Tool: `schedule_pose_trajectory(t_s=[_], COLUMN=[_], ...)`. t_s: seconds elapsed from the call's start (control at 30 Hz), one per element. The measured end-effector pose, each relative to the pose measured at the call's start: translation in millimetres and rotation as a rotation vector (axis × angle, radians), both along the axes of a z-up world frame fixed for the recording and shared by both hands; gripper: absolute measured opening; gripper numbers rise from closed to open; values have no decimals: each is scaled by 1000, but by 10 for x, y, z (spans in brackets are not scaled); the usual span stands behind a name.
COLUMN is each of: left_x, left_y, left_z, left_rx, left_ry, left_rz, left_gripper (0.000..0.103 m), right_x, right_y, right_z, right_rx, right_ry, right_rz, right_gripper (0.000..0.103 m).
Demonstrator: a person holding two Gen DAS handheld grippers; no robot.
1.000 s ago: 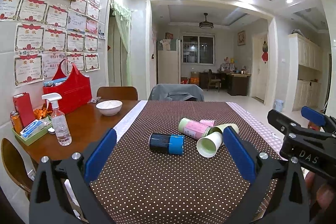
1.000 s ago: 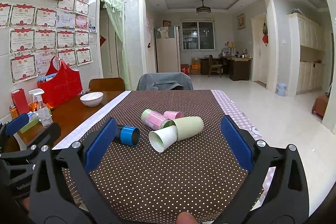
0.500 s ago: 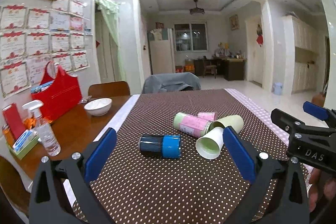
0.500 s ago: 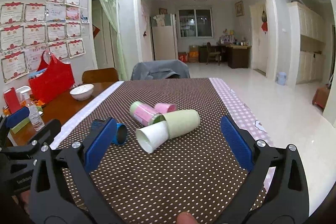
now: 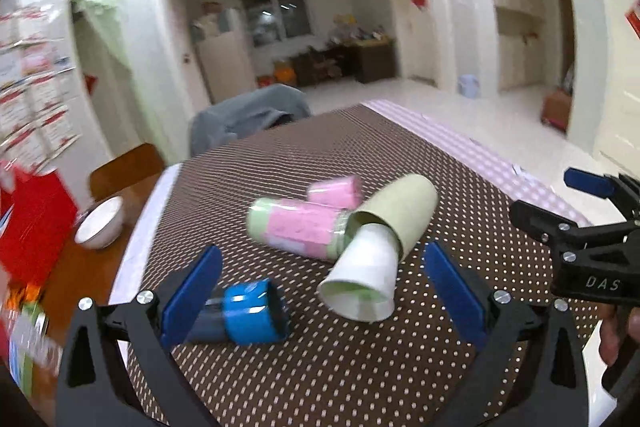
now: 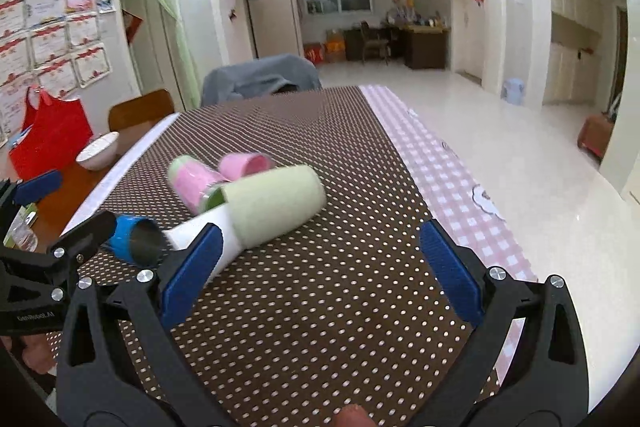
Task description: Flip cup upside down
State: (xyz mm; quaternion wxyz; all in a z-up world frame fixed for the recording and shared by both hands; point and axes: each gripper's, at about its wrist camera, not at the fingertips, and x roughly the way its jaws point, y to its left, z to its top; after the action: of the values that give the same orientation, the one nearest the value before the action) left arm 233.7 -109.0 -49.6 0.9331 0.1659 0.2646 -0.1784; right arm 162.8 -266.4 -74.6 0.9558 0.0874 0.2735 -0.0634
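Several cups lie on their sides on the brown dotted tablecloth. A white cup is nested mouth-out in an olive-green cup. Beside them lie a green-and-pink cup, a small pink cup and a blue-and-black cup. My left gripper is open, low over the cloth, with the white cup between its fingers' span. My right gripper is open, just short of the olive-green cup and the white cup; the blue-and-black cup lies left of it.
A white bowl and a red bag stand on the bare wooden table at the left. A chair with a grey cloth is at the far end. The table's right edge has a pink checked border.
Both grippers have moved forward and lower toward the cups, which now look much larger. The left wrist view has tilted and swung right. Both stay open.
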Motion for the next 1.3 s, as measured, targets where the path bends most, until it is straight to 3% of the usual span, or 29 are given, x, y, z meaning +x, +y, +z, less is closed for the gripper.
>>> schedule_pose_trajectory(t_s=[0.4, 0.8, 1.2, 1.27, 1.3], left_x=[730, 1255, 1506, 1570, 1599], left_y=[-629, -1178, -1304, -1328, -1345], left_z=[-347, -659, -880, -927, -951], left_rx=[187, 399, 458, 460, 458], left_ry=[153, 349, 509, 532, 546], left_rz=[-243, -448, -511, -512, -512], left_gripper=[99, 99, 99, 95, 86], right_x=[352, 487, 608, 624, 626], right_y=[-346, -612, -724, -739, -737], right_z=[-317, -462, -589, -612, -617], right_rx=[59, 116, 145, 149, 147], right_ry=[108, 133, 148, 150, 151], right_rz=[-48, -100, -111, -110, -110], right_gripper=[97, 97, 97, 97, 97])
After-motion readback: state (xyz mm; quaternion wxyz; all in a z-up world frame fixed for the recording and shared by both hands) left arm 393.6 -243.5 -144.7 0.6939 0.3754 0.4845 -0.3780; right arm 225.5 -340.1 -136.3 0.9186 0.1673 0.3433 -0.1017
